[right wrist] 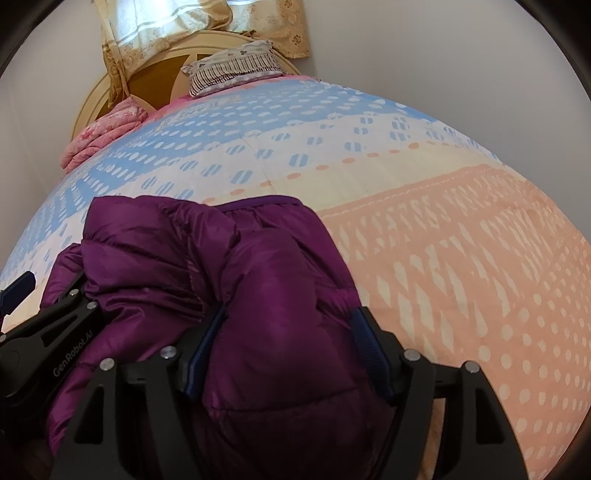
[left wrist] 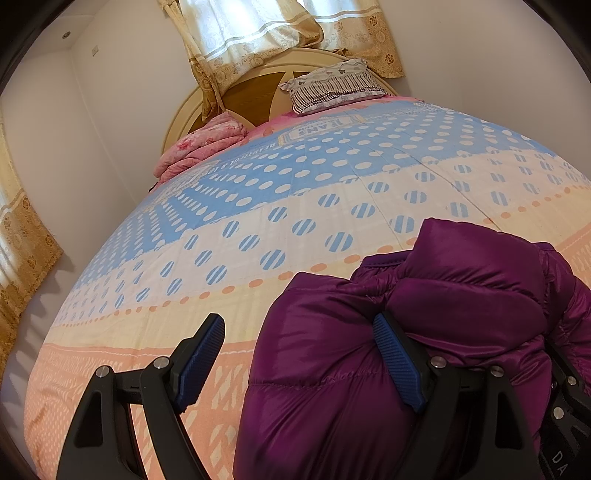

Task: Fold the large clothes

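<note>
Blue-padded fingers (left wrist: 207, 354) of the left gripper (left wrist: 299, 332) fill the bottom of the left wrist view, spread wide. One finger hangs over the bare bedspread (left wrist: 258, 192); the other presses against the left flank of the jacket (left wrist: 424, 314), with the puffy fabric bulging around it. Nothing is pinched between them, so this gripper is released.

From the right wrist view, the right gripper (right wrist: 291, 332) has its fingers (right wrist: 365, 347) apart as well, but a thick quilted fold of the jacket (right wrist: 221, 266) sits between them. Both pads touch the fabric. Whether they squeeze it or merely straddle it, I cannot tell. The left gripper's black frame (right wrist: 48, 332) shows at the left edge of this view, lying against the jacket's other side.

That purple down jacket lies bunched in a heap on the near part of the bed, between the two grippers. It rests partly on the cream band with striped dots and partly on the peach band. A darker trimmed edge shows along its far side.

Farther up, the bedspread turns blue with white dots. A striped pillow (left wrist: 332, 85) lies near the headboard (left wrist: 192, 107), and a folded pink quilt (left wrist: 199, 147) sits at the bed's left corner. Golden curtains (left wrist: 258, 33) hang behind the headboard, and another curtain (left wrist: 26, 243) shows at the left edge.
</note>
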Available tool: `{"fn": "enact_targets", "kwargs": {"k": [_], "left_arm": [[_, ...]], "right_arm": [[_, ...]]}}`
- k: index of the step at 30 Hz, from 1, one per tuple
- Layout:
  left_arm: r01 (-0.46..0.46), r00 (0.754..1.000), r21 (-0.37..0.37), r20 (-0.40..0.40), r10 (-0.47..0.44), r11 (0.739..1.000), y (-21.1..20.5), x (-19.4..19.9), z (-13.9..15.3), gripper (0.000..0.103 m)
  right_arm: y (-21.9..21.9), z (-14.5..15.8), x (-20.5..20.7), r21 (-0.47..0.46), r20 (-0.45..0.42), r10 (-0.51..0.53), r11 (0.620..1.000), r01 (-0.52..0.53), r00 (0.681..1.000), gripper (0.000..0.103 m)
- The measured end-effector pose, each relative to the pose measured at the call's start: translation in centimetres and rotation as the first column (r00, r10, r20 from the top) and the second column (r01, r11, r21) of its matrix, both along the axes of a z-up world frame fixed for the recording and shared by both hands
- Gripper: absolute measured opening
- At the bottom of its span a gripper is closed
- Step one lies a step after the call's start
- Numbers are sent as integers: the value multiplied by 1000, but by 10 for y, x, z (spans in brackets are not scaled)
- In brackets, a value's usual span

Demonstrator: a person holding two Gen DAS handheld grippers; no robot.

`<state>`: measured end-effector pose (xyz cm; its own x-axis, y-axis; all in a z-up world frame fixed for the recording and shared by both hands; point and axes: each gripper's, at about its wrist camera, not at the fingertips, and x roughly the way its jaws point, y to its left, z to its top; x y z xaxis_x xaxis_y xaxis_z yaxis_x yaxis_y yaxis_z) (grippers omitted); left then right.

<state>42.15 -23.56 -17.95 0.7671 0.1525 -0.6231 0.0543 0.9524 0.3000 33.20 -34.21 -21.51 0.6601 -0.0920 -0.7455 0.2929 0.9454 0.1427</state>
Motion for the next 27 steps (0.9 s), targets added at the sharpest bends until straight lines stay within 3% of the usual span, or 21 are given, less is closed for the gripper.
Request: {"fn": "enact_targets", "kwargs": {"k": [6, 13, 21, 27], "left_arm": [[31, 999, -15, -27, -31, 999, 4, -6, 8, 84], [124, 992, -116, -20, -127, 986, 34, -57, 32, 84], [111, 979, -329, -124, -159, 938, 66, -53, 3, 94], [151, 969, -381, -125, -213, 912, 62, -52, -3, 94]], "right_arm": [[-4, -1, 0, 29, 3, 0, 1000, 0, 1000, 74], [-5, 0, -2, 54, 10, 5, 999, -5, 1000, 76], [-13, 2, -14, 136, 21, 30, 990, -33, 999, 79], [-9, -1, -9, 139, 8, 63, 988, -64, 998, 78]]}}
